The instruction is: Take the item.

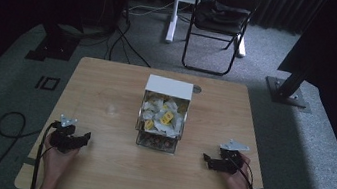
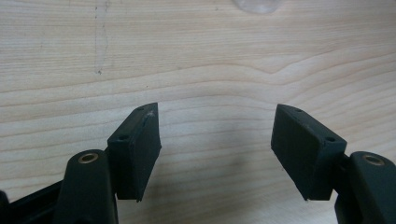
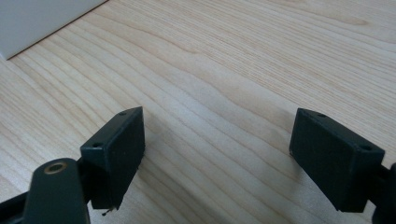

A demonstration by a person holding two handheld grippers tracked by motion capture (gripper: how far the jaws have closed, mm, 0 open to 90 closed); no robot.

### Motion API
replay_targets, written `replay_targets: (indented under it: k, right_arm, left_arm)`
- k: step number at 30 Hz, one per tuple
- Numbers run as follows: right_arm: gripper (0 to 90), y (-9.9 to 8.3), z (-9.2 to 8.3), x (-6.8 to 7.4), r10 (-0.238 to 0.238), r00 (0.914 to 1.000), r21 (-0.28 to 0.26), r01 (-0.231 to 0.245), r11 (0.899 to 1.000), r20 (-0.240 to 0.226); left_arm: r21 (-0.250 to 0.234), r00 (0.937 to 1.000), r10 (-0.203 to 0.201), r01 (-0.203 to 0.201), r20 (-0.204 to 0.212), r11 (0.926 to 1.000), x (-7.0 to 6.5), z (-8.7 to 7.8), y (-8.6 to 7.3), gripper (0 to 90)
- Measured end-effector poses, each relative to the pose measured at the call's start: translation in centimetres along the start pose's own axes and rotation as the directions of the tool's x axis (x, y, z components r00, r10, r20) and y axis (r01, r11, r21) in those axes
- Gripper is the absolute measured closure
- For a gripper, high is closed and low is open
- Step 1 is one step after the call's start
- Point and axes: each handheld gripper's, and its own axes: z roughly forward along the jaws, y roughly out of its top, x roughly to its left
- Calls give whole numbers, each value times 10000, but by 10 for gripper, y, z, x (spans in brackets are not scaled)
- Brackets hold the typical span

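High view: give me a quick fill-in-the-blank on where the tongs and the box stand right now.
1. The white box stands ____ the two tongs.
2. Between the jaws of the left tongs lies only bare ____.
3. The jaws of the right tongs stand ____.

Missing words: between; wood; open

Parted jaws above bare table [image 2: 196, 56]

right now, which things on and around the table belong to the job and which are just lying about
In the job:
- box of wrapped pieces, mid-table
- left gripper, open, empty
- right gripper, open, empty

Lying about:
- clear round thing left of the box
- chair behind the table
- cables on the floor
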Motion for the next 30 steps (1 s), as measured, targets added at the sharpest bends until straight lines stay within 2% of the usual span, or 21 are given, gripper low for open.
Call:
replay_targets:
  k: [7, 20, 23, 30]
  right_arm:
    - [180, 0, 0, 0, 3, 10000, 0, -3, 10000, 0]
    - [180, 0, 0, 0, 0, 10000, 0, 0, 10000, 1]
    - [178, 0, 0, 0, -13, 10000, 7, 13, 10000, -7]
    - [178, 0, 0, 0, -55, 10000, -2, 55, 10000, -46]
  left_arm:
    - [-323, 9998, 24, -18, 191, 9995, -4, -12, 0, 336]
    - [-651, 9961, 665, -627, 572, 9959, -22, -22, 5, 336]
    - [-765, 9945, 880, -836, 570, 9936, -28, -26, 7, 339]
    - [-1017, 9908, 1116, -1035, 771, 9894, -38, -33, 11, 339]
